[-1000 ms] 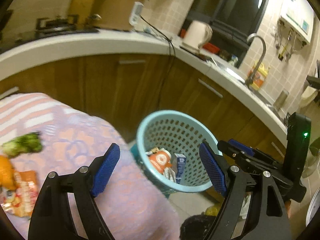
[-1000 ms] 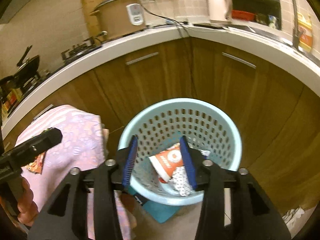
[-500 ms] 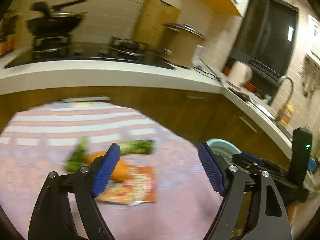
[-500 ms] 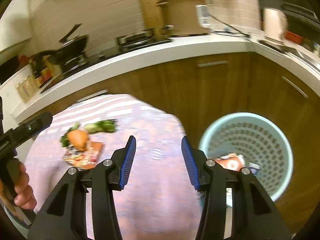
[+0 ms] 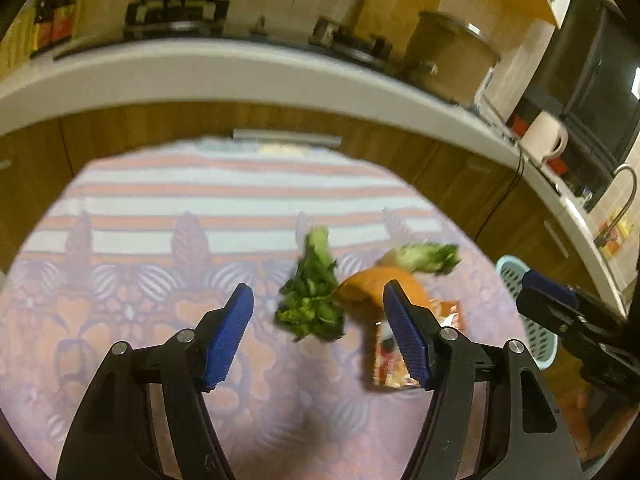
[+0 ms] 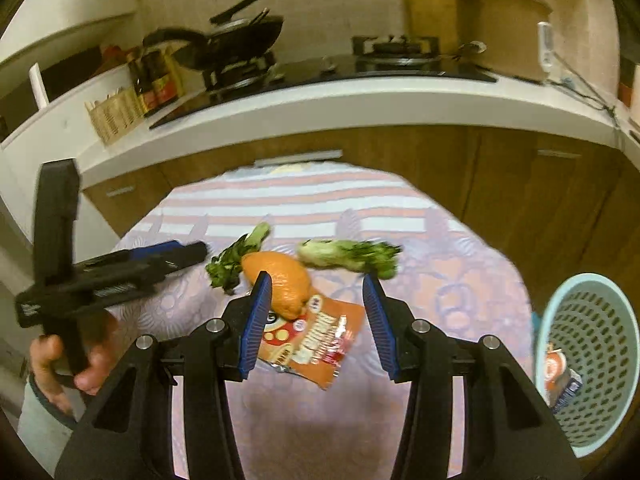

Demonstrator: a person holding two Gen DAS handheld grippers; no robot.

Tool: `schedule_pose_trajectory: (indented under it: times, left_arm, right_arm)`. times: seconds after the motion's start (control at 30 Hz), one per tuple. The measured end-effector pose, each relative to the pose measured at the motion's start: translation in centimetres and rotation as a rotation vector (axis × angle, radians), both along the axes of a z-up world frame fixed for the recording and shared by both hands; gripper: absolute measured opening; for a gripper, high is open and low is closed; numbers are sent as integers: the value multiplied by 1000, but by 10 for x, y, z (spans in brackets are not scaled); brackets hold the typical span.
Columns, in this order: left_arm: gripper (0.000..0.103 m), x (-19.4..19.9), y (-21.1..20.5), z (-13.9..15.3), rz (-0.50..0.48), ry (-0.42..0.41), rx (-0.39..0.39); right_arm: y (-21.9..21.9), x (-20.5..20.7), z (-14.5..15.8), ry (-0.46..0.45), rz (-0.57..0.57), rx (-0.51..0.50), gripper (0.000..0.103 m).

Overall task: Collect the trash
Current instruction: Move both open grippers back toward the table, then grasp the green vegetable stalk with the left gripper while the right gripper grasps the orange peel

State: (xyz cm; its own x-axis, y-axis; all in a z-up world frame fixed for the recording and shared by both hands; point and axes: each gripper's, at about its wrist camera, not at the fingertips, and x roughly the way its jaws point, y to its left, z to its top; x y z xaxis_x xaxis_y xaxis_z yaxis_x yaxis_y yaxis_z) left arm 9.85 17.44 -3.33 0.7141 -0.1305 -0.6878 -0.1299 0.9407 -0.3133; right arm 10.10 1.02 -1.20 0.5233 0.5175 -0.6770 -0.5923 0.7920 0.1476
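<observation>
On the pink patterned tablecloth [image 6: 440, 292] lie an orange peel [image 6: 280, 280], an orange snack wrapper [image 6: 316, 340] and two green vegetable scraps [image 6: 348, 258] [image 6: 232, 260]. The same scraps [image 5: 312, 296] [image 5: 424, 258], peel [image 5: 372, 288] and wrapper [image 5: 392, 364] show in the left wrist view. My left gripper [image 5: 318, 340] is open and empty above the leafy scrap. My right gripper [image 6: 316, 324] is open and empty above the wrapper and peel. A light blue basket [image 6: 588, 364] at the table's right holds cartons.
A white counter [image 6: 360, 108] with wooden cabinets runs behind the table, carrying a stove, a wok [image 6: 232, 46], a large pot [image 6: 500, 20] and a kettle [image 5: 544, 138]. The basket [image 5: 532, 328] sits low beyond the table's right edge.
Both grippers have swung left, from over the basket to over the table. The basket has slid to the right edge of both views and the scraps now sit between the fingers.
</observation>
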Motion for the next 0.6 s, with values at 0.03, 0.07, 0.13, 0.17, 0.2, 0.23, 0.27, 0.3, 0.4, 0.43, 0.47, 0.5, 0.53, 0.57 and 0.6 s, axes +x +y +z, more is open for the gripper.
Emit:
schedule_pose_trajectory:
  times: [0.03, 0.07, 0.13, 0.17, 0.2, 0.23, 0.27, 0.3, 0.4, 0.43, 0.47, 0.5, 0.53, 0.57, 0.6]
  left_arm:
    - [65, 3, 1, -5, 0, 9, 0]
    - [65, 7, 1, -8, -1, 17, -2]
    - [64, 12, 2, -14, 0, 25, 7]
    - [61, 14, 2, -15, 1, 27, 11]
    - [60, 16, 2, -18, 0, 32, 10]
    - [57, 17, 3, -20, -1, 35, 7]
    - [53, 18, 4, -23, 1, 44, 8]
    - [53, 17, 2, -24, 0, 41, 20]
    - [48, 19, -5, -25, -5, 41, 65]
    - [44, 20, -7, -26, -5, 44, 79]
    - [38, 22, -10, -26, -6, 46, 96]
    - [35, 22, -12, -27, -8, 46, 108]
    - [21, 23, -14, -27, -19, 45, 111]
    - [19, 23, -15, -28, -32, 46, 105]
    - [18, 22, -15, -27, -28, 40, 110]
  right_arm:
    - [3, 3, -3, 12, 7, -2, 44]
    - [5, 6, -5, 20, 11, -4, 44]
    - [9, 10, -10, 36, 21, -8, 44]
    - [12, 12, -12, 43, 30, -8, 44]
    - [13, 13, -13, 48, 35, -7, 44]
    - [16, 15, -15, 54, 42, -9, 44]
    - [19, 17, -17, 57, 47, -12, 44]
    - [21, 18, -18, 60, 53, -14, 44]
    - [31, 23, -24, 75, 70, -17, 44]
    - [34, 25, -26, 79, 72, -19, 44]
    - [37, 26, -28, 85, 75, -20, 44]
    - [40, 28, -29, 90, 77, -21, 44]
    - [42, 29, -31, 93, 79, -23, 44]
    - [44, 30, -32, 95, 81, -25, 44]
    - [47, 32, -34, 99, 83, -27, 44]
